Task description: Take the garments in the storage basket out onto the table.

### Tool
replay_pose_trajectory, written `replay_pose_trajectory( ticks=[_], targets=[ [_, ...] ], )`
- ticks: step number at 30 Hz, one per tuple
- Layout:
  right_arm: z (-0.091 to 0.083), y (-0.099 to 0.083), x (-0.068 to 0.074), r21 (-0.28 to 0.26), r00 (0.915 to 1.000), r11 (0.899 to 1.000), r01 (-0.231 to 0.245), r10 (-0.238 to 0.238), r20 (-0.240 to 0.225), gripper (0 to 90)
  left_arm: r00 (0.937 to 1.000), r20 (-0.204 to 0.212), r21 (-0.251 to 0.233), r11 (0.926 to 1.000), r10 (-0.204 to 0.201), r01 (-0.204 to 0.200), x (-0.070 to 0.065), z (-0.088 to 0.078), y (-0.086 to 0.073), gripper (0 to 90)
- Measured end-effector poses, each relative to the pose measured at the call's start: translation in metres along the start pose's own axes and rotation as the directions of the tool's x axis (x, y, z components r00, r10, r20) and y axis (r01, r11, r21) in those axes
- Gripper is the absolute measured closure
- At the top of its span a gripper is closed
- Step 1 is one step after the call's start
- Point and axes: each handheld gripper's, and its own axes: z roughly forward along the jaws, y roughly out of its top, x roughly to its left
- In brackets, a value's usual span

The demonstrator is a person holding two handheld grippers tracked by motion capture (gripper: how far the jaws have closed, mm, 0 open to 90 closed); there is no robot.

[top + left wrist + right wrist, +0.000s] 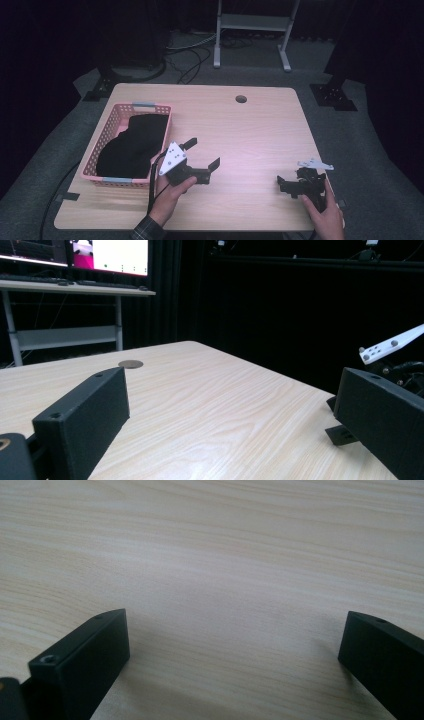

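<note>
One pink basket (pixel 107 145) is sitting on the left part of the table (pixel 250 130), with one black cloth (pixel 132 145) lying bunched inside it. Two grippers are over the table, one in each of the person's hands.

The basket's long right side is running near the left gripper (pixel 204 152), and its near end is sitting close to the table's front edge. The whole middle and far right of the tabletop is lying bare, with one small round hole (pixel 241 98) near the far edge. The right gripper (pixel 286 184) is sitting low near the front right corner, close to the right edge, well apart from the basket.

The left gripper is hovering just beside the basket's right side, its jaws spread wide, holding nothing and pointing across the bare wood toward the right gripper; in the left gripper view the other gripper's white plate (pixel 392 345) is showing at the far right. In the right gripper view that gripper's jaws are also standing wide apart over bare wood, gripping nothing. The cloth is lying in the basket, touched by neither gripper.
</note>
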Motion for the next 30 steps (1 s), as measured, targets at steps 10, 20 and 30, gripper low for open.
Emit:
replay_pose_trajectory(
  ticks=[10,20,30],
  targets=[
    [0.0,0.0,0.0,0.0,1.0,1.0,0.0,0.0,0.0,0.0,1.0,0.001,-0.014,0.9999,-0.008,0.008,0.005,-0.004,0.008,0.3],
    [0.0,0.0,0.0,-0.001,1.0,1.0,0.001,-0.001,0.0,0.0,0.9999,0.017,-0.013,0.9999,0.002,-0.002,0.004,-0.005,0.016,0.3],
    [0.0,0.0,0.0,0.0,1.0,1.0,0.0,0.0,0.0,0.0,0.9999,0.016,-0.015,0.9999,-0.001,0.002,0.005,-0.007,0.023,0.3]
  ],
)
